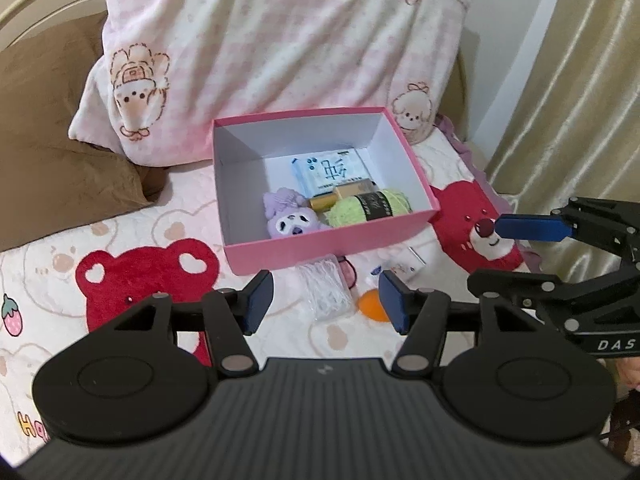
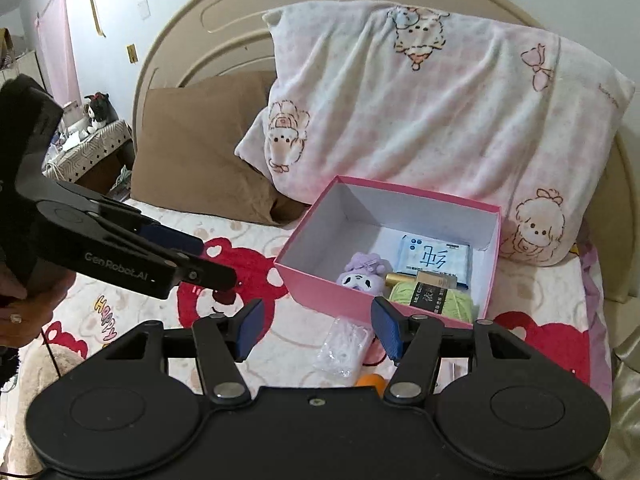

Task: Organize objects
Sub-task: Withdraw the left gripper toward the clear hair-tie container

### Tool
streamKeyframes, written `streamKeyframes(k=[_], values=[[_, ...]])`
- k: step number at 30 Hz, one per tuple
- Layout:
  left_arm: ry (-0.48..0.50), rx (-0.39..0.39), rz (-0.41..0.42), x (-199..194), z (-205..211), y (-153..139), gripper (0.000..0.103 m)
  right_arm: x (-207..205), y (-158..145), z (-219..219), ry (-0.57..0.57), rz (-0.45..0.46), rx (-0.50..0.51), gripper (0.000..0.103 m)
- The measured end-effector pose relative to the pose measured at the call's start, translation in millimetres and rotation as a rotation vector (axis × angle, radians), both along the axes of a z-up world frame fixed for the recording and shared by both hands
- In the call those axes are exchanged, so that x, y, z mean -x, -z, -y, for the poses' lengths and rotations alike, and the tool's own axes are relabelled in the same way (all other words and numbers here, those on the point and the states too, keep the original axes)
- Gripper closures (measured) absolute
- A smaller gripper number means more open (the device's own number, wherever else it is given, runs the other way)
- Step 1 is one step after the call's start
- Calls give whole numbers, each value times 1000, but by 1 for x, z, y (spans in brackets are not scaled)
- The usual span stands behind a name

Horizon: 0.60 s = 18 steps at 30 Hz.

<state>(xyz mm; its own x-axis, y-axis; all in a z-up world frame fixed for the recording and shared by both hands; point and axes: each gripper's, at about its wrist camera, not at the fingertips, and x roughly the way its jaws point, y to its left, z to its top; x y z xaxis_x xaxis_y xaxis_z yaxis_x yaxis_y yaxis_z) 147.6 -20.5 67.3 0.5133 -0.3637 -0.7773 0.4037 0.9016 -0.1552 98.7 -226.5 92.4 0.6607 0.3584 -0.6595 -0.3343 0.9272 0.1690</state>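
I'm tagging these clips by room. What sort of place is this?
A bedroom, most likely: the pink box sits on a bed with a cartoon-bear sheet, a pillow and a brown cushion lean against a curved headboard, and a curtain hangs beside it.
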Motion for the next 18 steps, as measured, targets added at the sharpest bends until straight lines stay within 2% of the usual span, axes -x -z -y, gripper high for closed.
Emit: streamKeyframes(k=[4, 9, 12, 18], values=[[-10, 14, -6, 7, -6, 14, 44, 15, 11, 0, 7, -5, -9, 34], [-32, 4, 10, 14, -11, 34, 38, 23, 35, -5, -1, -4, 49, 30], [-31, 8, -23, 9, -12, 53, 37, 22, 50, -12, -9, -23, 75, 28], [-50, 29, -61, -10, -13, 90, 30, 17, 76, -35, -49, -16, 130, 16]])
